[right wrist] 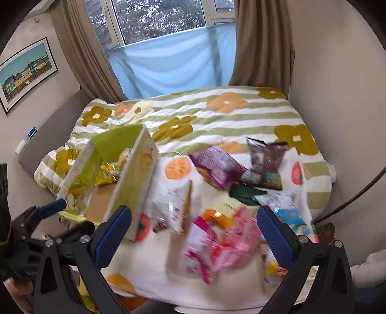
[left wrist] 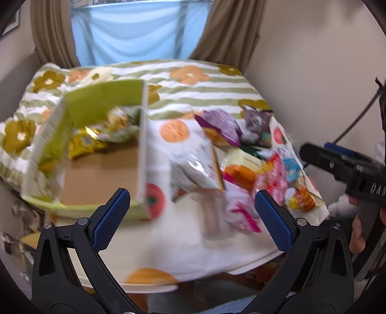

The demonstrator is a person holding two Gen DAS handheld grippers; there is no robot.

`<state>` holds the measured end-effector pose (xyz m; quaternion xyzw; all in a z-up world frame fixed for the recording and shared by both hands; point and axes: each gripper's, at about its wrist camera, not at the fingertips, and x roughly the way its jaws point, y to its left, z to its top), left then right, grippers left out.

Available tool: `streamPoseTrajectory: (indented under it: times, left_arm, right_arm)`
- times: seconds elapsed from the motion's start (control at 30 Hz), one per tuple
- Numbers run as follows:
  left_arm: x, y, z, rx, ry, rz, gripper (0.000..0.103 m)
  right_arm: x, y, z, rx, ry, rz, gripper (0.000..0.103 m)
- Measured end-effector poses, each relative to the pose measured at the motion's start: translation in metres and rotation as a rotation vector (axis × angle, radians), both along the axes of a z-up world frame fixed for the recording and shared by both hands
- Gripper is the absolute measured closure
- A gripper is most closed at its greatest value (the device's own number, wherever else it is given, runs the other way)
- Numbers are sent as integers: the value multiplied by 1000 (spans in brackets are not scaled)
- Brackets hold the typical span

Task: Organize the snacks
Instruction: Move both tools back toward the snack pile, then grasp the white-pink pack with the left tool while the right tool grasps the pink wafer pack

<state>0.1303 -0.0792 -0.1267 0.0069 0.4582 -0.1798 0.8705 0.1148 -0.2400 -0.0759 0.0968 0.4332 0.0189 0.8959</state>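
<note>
Snacks: ~3 in box, ~10 outside; 2 grippers open.

We are seeing soft daylight coming in through the window behind the blue sheet, leaving shadows faint. Motion blur is smearing the snack packets in both views, worst near the lens. Fisheye distortion is bending the walls, and dark vignetting is closing every corner.

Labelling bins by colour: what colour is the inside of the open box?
Lime green walls, brown cardboard floor on the box; clearest in the left wrist view.
</note>
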Motion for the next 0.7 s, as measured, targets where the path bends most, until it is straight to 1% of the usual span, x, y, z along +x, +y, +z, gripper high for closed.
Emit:
streamPoseTrajectory:
  times: [0.17,0.37,0.57,0.7]
  left_arm:
    - [-15,-42,-32,34,17,-63,1]
    - [-14,-84,-77,64,6,-143,1]
    - [-7,-108,-116,61,0,-191,1]
    - [-3,-115,-132,53,14,-227,1]
  right_arm:
    - [-6,-29,-21,32,40,22,0]
    - [-5,-50,-58,106,83,-7,0]
    - [7,-61,-100,177,133,-62,0]
    - [14,-63,-118,213,166,-88,0]
